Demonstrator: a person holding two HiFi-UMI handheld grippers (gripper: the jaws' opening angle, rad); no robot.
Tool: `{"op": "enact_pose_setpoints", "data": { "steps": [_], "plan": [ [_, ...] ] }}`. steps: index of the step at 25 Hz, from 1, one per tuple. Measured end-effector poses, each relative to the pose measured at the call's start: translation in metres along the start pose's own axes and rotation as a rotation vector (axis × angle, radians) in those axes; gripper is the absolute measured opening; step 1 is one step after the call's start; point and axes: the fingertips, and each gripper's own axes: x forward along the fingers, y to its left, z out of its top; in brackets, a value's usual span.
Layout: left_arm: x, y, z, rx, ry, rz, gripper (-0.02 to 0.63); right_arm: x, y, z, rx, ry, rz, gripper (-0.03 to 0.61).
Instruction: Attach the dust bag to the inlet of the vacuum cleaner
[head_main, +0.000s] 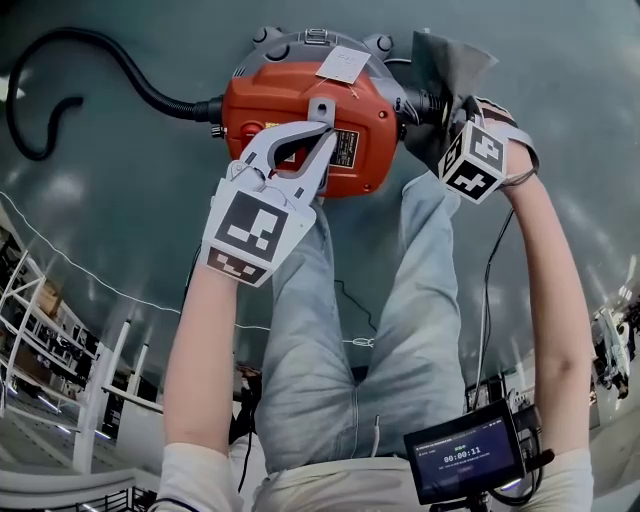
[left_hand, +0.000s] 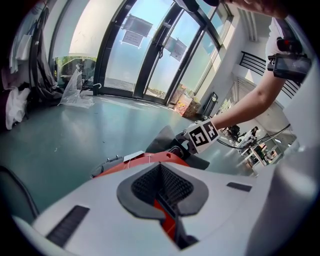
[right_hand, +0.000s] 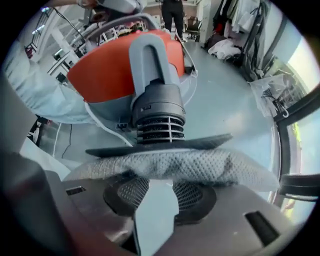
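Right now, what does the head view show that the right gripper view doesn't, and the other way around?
Head view only: the black hose, the paper tag on top of the vacuum, and a screen at the person's waist. Right gripper view only: the ribbed grey inlet, the dark collar of the bag right at its mouth, and the right claw pinching the mesh. Both: the orange vacuum and the bag.
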Motion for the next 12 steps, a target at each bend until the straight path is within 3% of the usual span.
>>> {"op": "enact_pose_setpoints", "data": {
  "steps": [2, 5, 12],
  "plan": [
    [0.001, 0.000, 0.001, -0.001, 0.003, -0.005, 0.008, 0.005, -0.002, -0.002, -0.001, 0.056, 0.025, 0.124],
    [0.002, -0.001, 0.002, 0.007, 0.011, -0.013, 0.008, 0.010, -0.001, -0.003, 0.029, 0.050, 0.064, 0.120],
    [0.001, -0.002, 0.005, 0.011, 0.002, -0.019, 0.008, 0.018, -0.007, -0.002, 0.013, 0.004, 0.006, 0.118]
  ]
}}
